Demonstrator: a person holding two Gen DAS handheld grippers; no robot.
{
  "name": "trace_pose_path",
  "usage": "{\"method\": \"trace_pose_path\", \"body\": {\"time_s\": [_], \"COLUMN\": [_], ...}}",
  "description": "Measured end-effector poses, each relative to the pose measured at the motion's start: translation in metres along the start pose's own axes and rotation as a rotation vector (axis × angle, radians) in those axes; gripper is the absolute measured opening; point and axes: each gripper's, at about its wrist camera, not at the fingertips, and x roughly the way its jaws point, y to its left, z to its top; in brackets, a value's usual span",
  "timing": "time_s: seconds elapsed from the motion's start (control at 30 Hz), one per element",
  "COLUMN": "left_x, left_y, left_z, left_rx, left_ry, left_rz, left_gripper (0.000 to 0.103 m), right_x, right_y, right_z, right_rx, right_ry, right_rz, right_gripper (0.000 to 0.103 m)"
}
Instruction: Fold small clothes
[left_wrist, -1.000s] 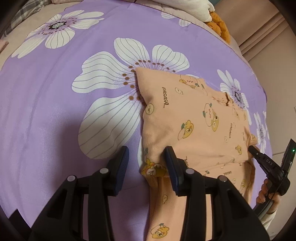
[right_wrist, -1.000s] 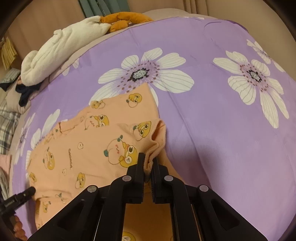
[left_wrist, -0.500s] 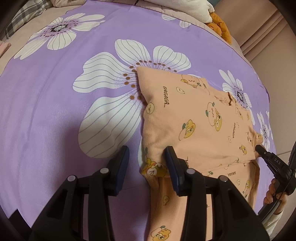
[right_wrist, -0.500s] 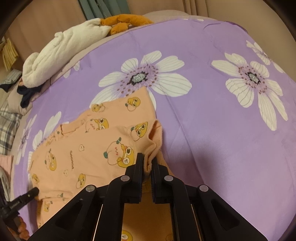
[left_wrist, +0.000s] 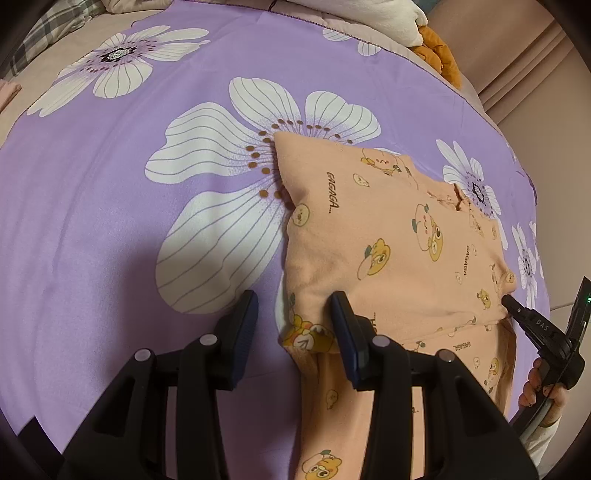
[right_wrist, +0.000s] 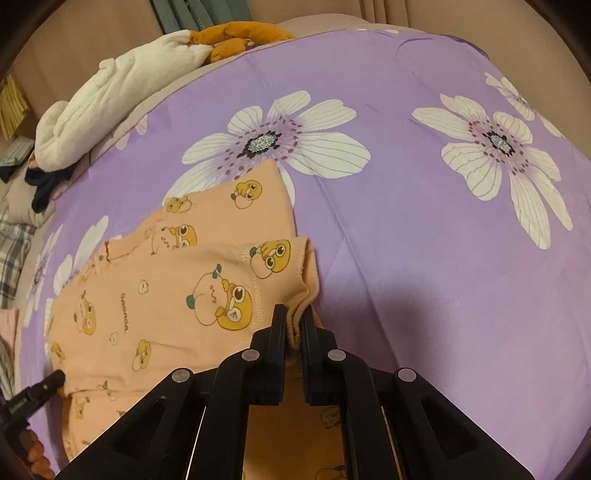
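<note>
1. Your work surface: a purple bedspread printed with big white flowers (left_wrist: 110, 206). It fills both views and lies fairly smooth.
2. On it lies the task's thing, a peach-orange cotton garment printed with cartoon fruit faces and small lettering (left_wrist: 388, 236). It sits right of centre in your left wrist view and lower left in your right wrist view. An upper layer is folded over a lower one; a long strip of the same cloth runs out beneath it toward the camera. The folded layer looks soft and slightly puffed, with a stitched hem showing on the near right side.
3. Far edge of the bed: a rumpled cream-white cloth bundle (right_wrist: 110, 96), with a rust-orange plush thing (right_wrist: 240, 35) touching its end. Plaid fabric (right_wrist: 14, 254) shows at the left margin.
4. Your left gripper (left_wrist: 293, 314): jaws parted, released. Its right finger rests at the garment's near edge, the left finger over bare bedspread; the cloth's corner lies between them, unpressed.
5. Your right gripper (right_wrist: 294, 325): jaws clenched on a bunched corner of the garment's hem, fabric pinched between the pads.
6. No containers in view; the garment lies straight on the bedspread.
</note>
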Motion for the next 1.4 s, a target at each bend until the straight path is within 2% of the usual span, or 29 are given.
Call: {"method": "trace_pose_path", "body": {"time_s": [0.33, 1.4], "left_x": [-0.0004, 0.001], "left_y": [0.0031, 0.0015], "left_z": [-0.0018, -0.0031], "left_rx": [-0.007, 0.008], "left_ry": [-0.005, -0.017], "left_rz": [-0.016, -0.005], "left_gripper": [0.043, 0.043], "right_x": [0.0036, 0.0073], "right_y": [-0.0029, -0.0055], "right_z": [-0.0011, -0.0005], "right_rx": [0.002, 0.006], "right_ry": [0.007, 0.009], "right_rz": [-0.017, -0.015], "right_gripper": [0.005, 0.005]}}
